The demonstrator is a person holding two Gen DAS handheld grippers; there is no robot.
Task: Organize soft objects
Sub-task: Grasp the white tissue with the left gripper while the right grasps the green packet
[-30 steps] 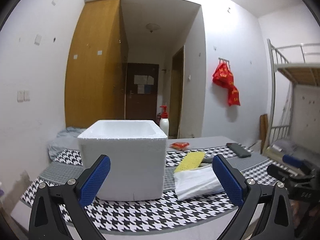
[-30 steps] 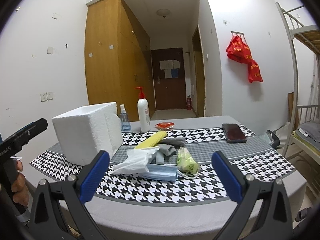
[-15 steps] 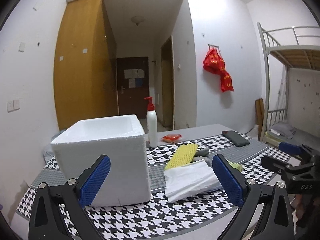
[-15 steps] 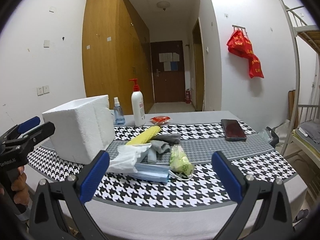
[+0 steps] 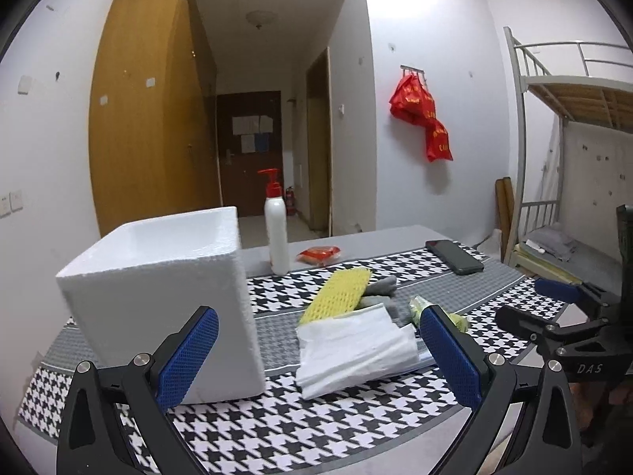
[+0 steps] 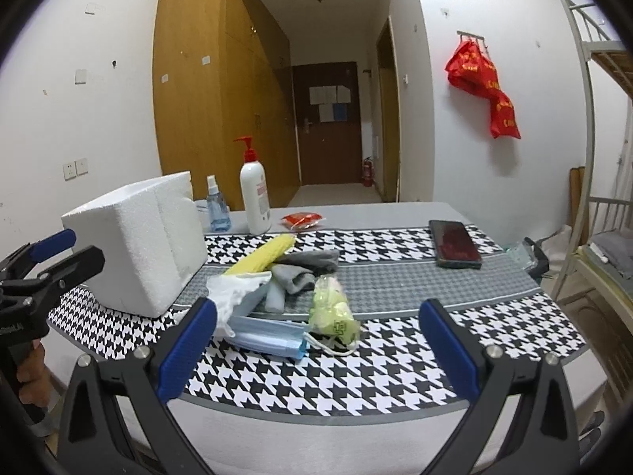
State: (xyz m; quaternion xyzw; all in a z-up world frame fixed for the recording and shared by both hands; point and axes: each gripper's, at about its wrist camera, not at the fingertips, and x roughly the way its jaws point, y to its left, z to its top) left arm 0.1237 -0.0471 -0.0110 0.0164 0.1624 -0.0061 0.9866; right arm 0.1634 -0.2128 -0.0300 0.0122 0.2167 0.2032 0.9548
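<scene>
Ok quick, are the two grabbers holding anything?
Left gripper: open, holding nothing.
Right gripper: open, holding nothing.

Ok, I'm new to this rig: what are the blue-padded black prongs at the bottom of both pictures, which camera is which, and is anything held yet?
The prongs are two handheld grippers, one per hand, each with a fisheye camera looking along its fingers. One picture is from the left gripper, the other from the right gripper. Both are open and hold nothing.

On the houndstooth table stands a white foam box. Beside it lies a pile of soft things: white plastic bag, blue face masks, yellow foam net, grey socks, and a green packet. Behind are a pump bottle, spray bottle and phone.
</scene>
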